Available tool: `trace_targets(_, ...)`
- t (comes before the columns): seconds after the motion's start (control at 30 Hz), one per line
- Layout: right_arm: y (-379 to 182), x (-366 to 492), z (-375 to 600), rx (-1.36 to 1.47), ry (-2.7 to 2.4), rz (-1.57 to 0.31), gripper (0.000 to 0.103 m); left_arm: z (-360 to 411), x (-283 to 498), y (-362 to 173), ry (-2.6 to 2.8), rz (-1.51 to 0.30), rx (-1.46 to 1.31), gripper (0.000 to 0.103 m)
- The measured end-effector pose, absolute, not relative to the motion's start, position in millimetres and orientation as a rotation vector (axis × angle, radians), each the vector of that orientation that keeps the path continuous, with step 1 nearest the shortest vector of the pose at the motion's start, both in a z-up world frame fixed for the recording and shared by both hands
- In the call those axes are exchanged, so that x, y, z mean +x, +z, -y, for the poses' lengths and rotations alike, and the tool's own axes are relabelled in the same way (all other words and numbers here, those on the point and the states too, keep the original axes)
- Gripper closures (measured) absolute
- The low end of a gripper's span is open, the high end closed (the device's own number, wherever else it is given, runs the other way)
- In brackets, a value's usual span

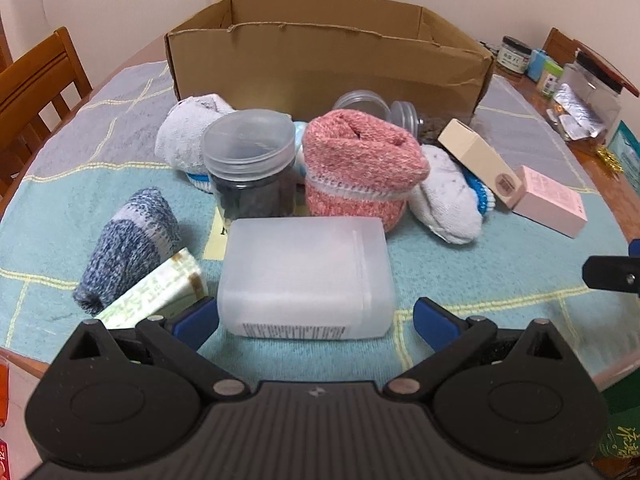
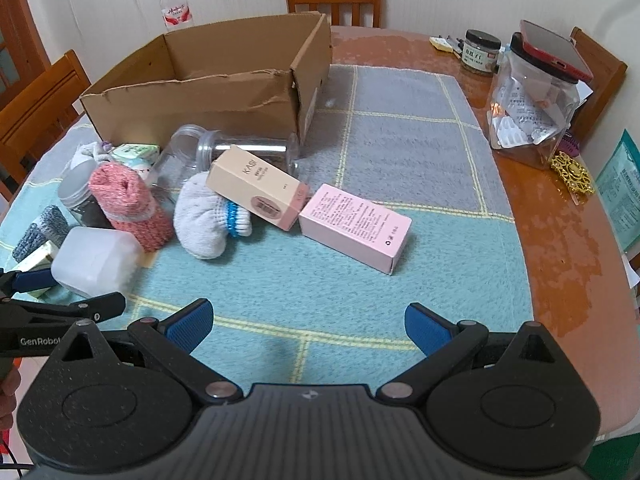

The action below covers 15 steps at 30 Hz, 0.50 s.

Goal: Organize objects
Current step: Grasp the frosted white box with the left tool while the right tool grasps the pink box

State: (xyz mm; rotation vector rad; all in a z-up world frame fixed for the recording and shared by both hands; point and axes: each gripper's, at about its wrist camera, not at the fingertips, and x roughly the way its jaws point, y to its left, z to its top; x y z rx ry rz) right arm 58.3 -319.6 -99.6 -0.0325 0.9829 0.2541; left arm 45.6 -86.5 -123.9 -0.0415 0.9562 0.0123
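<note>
My left gripper (image 1: pixel 316 320) sits low over the teal and grey checked towel (image 2: pixel 328 280), fingers spread wide on either side of the near end of a frosted white plastic container (image 1: pixel 306 276) lying on its side; neither blue pad touches it as far as I can tell. My right gripper (image 2: pixel 309 326) hovers over bare towel, equally wide open and holding nothing. Just behind the container stand a clear lidded jar with dark contents (image 1: pixel 248 168) and a rolled pink knitted sock (image 1: pixel 360 164). A blue marled sock roll (image 1: pixel 128 244) and a small green-patterned carton (image 1: pixel 156 292) crowd my left finger. The open brown cardboard box (image 1: pixel 332 52) stands behind the pile.
</note>
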Motion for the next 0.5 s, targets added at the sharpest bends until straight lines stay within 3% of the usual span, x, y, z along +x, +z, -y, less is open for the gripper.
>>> trace_targets(0.5,-112,115,341,-0.009,0.192,-0.992,0.000,99,65,-126,0.009,-0.978,-0.098,0.001)
